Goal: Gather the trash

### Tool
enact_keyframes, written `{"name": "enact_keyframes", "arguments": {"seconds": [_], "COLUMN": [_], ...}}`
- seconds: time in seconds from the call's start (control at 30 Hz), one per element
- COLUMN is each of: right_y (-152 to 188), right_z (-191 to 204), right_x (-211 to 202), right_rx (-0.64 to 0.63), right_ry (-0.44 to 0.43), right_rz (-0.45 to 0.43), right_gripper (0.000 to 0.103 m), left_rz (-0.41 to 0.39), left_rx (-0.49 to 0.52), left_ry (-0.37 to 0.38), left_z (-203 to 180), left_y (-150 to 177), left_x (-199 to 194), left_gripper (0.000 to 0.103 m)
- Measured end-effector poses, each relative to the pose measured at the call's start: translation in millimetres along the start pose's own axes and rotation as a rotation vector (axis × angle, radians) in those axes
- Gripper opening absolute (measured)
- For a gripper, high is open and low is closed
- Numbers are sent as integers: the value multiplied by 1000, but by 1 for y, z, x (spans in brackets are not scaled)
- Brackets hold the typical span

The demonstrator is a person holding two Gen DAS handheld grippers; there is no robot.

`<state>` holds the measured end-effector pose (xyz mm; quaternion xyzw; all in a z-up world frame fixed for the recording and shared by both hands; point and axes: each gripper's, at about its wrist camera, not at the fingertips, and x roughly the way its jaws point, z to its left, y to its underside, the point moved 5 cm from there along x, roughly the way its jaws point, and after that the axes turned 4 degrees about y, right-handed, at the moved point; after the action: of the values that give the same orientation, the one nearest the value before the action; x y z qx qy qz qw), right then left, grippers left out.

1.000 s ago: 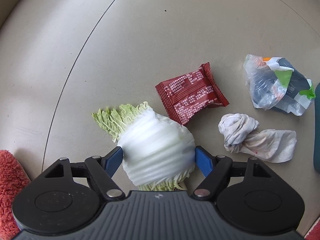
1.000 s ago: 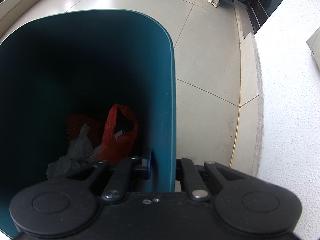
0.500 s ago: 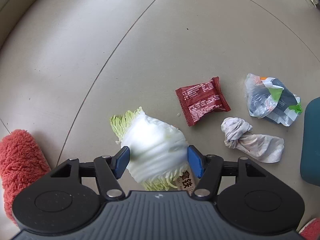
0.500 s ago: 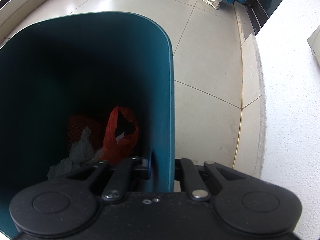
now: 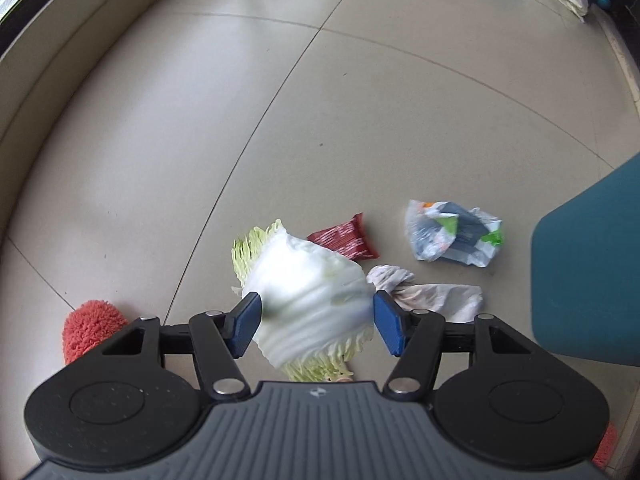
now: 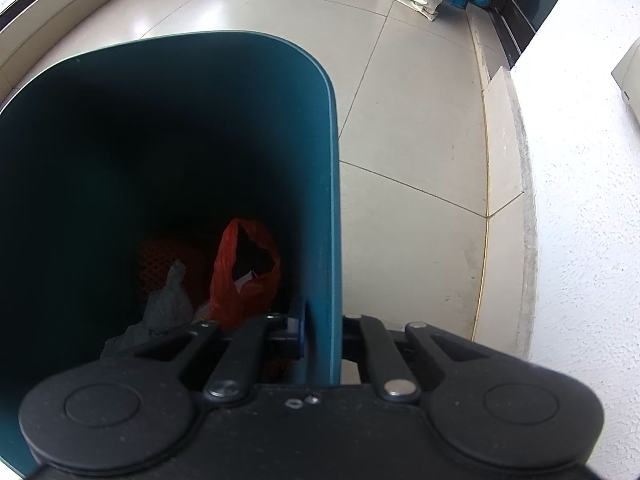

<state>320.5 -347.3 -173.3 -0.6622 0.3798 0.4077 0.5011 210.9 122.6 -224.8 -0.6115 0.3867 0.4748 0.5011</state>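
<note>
Low on the left of the left wrist view, a fuzzy red mop head lies on the beige tiled floor. At centre, the left claw has its blue pads pressed on a pale white-and-green cabbage chunk; its jaws have just been closing, the cabbage between them, and it looks to hang clear of the tiles. Just right of it, three pieces lie on the floor: a dark red snack wrapper, a crumpled white tissue wad, and a scrunched clear plastic bag with green and dark packaging inside. At the right edge stands the teal plastic trash bin.

In the right wrist view, the right claw is clamped tight on the bin's right wall, low in the frame. Down inside sit grey crumpled paper and an orange plastic bag, so some trash is already in.

By my reckoning, one piece is in hand and not yet binned, with three left.
</note>
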Motion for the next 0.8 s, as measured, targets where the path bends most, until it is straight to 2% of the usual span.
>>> {"name": "enact_keyframes", "arguments": {"seconds": [0.17, 0.2, 0.23, 0.47, 0.6, 0.8], "right_y": [-1, -1, -2, -3, -3, 4], "right_z": [-6, -9, -10, -19, -23, -20], "right_x": [-5, -6, -8, -18, -18, -16], "right_rx": [12, 17, 23, 31, 38, 25], "right_ry": [-27, -37, -45, -75, -90, -90], "right_rz": [-5, -10, -16, -49, -51, -56], "right_gripper": [5, 4, 4, 3, 3, 3], "left_rz": [-69, -79, -85, -156, -137, -68], "left_rx": [90, 104, 121, 238, 274, 205], "left_ry": [62, 78, 102, 198, 167, 138], "left_z": [-64, -75, -88, -176, -185, -150], "left_y": [-19, -23, -27, -50, -51, -46], "left_x": [-45, -53, -61, -105, -95, -42], "left_gripper": [52, 41, 34, 28, 29, 29]}}
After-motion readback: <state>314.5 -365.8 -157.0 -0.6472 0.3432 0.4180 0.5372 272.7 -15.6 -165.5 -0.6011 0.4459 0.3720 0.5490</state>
